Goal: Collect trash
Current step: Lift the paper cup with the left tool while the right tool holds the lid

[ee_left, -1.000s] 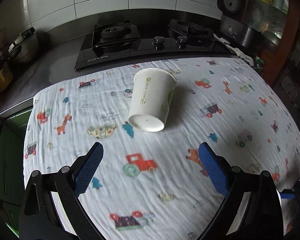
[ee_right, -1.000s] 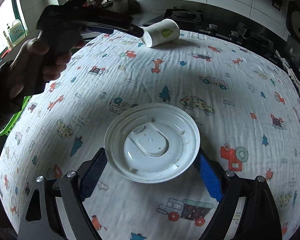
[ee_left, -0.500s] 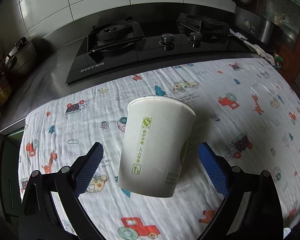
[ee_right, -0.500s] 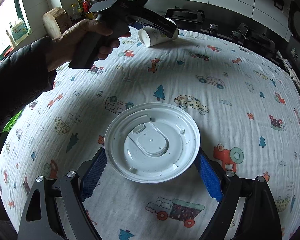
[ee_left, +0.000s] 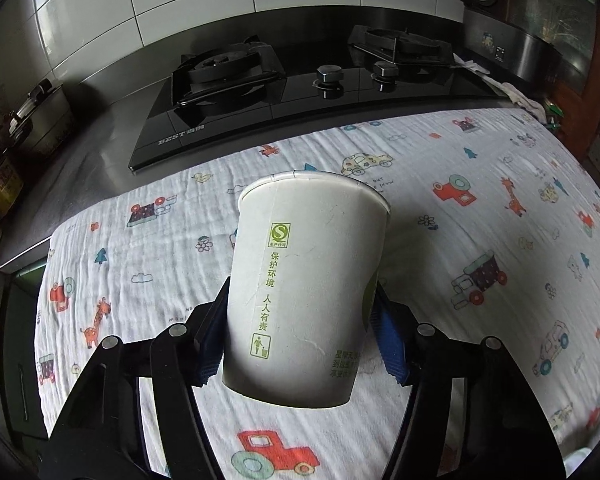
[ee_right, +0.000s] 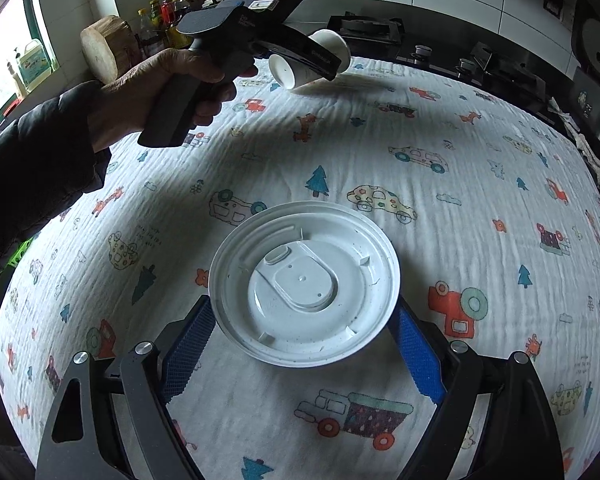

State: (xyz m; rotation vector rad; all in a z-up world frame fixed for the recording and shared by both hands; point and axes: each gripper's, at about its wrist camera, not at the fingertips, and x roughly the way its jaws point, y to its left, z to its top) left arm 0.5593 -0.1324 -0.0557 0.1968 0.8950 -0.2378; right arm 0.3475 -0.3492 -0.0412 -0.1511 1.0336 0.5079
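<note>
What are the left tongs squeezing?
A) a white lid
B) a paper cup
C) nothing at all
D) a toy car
B: the left tongs have their blue pads pressed on both sides of the cup, which lies on its side on the cloth. The lid sits between the right tongs instead.

Pretty dim kitchen light overall, daylight coming from the window (ee_right: 4,52) at 10 o'clock. White printed cotton cloth (ee_right: 440,208) looks sharp, soft shadows on it. Heavy fisheye bending, dark vignette at all corners. Glossy black glass stove (ee_left: 284,92) shows mild glare.
</note>
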